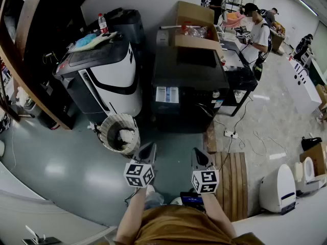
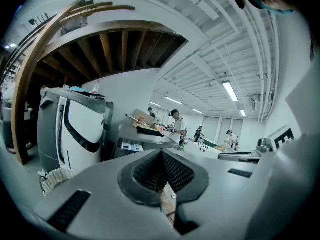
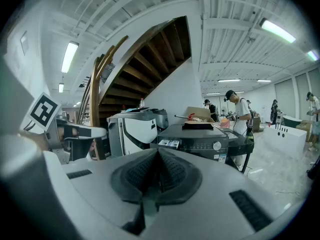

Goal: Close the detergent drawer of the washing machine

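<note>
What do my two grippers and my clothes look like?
The left gripper and right gripper have pale grey bodies tapering to dark ribbed pads. Each carries a white cube printed with black square markers. The person wears a brown top.

We log the washing machine [image 1: 189, 73] at centre, well away from us. Just left of it stands a second machine [image 1: 110, 78] with a bottle [image 1: 103, 23] on top. A basket [image 1: 120, 132] sits on the floor at that machine's near side. A cardboard box [image 1: 196, 29] sits at the washing machine's far edge. A slatted board [image 1: 234, 182] lies near right. The left gripper [image 1: 150, 146] and right gripper [image 1: 197, 152] are side by side, nearest us.
</note>
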A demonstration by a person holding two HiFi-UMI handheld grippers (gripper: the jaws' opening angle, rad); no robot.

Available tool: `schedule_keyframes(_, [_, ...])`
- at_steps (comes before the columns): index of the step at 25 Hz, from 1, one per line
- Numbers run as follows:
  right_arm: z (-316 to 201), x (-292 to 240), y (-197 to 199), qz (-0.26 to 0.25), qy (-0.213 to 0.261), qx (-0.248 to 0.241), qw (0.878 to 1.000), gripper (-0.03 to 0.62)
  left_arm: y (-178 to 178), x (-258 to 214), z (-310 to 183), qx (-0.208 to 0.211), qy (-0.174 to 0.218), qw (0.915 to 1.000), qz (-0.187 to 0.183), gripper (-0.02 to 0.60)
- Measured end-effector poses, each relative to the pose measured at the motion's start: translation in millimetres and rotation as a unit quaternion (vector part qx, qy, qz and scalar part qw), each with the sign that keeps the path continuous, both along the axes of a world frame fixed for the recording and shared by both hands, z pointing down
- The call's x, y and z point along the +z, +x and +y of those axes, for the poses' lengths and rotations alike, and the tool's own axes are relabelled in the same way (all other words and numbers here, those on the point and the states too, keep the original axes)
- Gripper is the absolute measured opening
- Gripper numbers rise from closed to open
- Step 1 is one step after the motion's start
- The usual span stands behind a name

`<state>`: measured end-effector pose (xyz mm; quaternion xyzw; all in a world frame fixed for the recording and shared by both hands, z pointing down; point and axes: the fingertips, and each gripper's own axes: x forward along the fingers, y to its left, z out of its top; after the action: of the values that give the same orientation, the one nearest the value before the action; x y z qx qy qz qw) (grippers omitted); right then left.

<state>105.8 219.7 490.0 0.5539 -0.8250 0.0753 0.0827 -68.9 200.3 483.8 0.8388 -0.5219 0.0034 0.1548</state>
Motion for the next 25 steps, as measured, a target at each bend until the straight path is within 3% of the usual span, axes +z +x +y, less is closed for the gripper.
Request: schedule_keyframes(25, [-14,18,15,-0.034,-0.024,-0.002,0.999,0.011,-6,17,-19,-0.019,-0.018,0.9996,-0.006,0.023])
